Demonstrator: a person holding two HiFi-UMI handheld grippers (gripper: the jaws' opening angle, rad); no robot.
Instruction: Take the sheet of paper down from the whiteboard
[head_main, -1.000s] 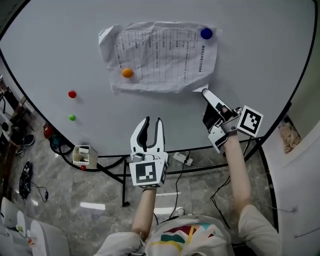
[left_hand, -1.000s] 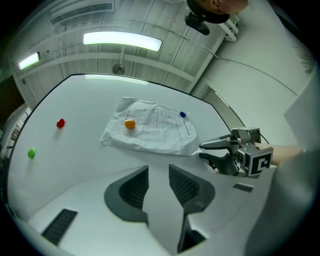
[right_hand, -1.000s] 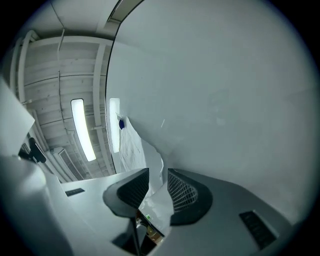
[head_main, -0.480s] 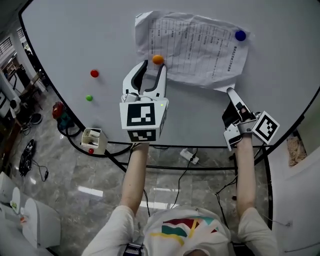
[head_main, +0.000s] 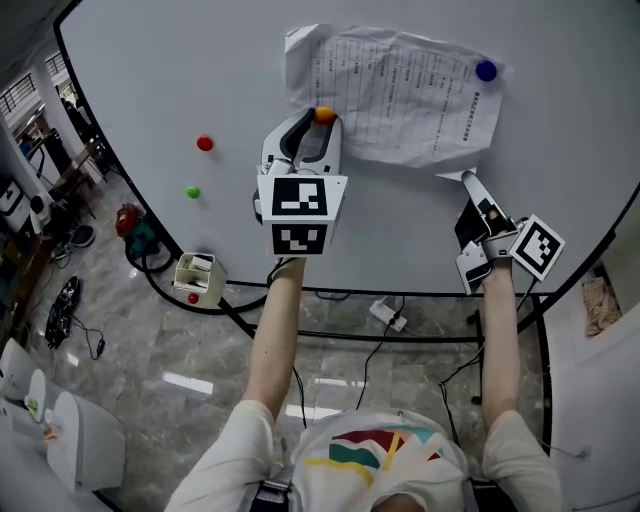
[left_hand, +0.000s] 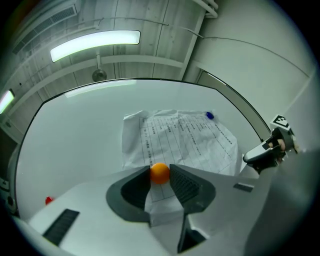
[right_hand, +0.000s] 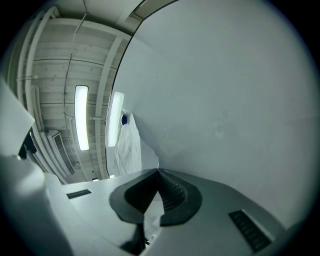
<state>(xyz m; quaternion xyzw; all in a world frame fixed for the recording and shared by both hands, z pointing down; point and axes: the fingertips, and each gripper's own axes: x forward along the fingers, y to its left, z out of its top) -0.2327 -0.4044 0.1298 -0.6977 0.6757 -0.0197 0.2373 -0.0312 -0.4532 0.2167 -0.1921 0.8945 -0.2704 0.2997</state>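
A crumpled printed sheet of paper (head_main: 400, 95) hangs on the whiteboard (head_main: 150, 80) under an orange magnet (head_main: 323, 115) and a blue magnet (head_main: 486, 70). My left gripper (head_main: 318, 122) reaches up to the sheet's lower left; its jaws are closing and the pads touch both sides of the orange magnet (left_hand: 160, 173). My right gripper (head_main: 466, 180) is shut on the sheet's lower right corner, which shows as a white strip (right_hand: 152, 210) between its jaws. In the right gripper view the sheet (right_hand: 127, 145) runs edge-on up to the blue magnet (right_hand: 124, 119).
A red magnet (head_main: 205, 143) and a green magnet (head_main: 192, 191) sit on the board to the left. Below the board's edge are its black frame (head_main: 330, 335), a small box (head_main: 195, 277), a power strip (head_main: 388, 314) and cables on the tiled floor.
My left gripper has risen from below the sheet to the orange magnet and now has it between its jaws. The right gripper stays at the sheet's lower right corner.
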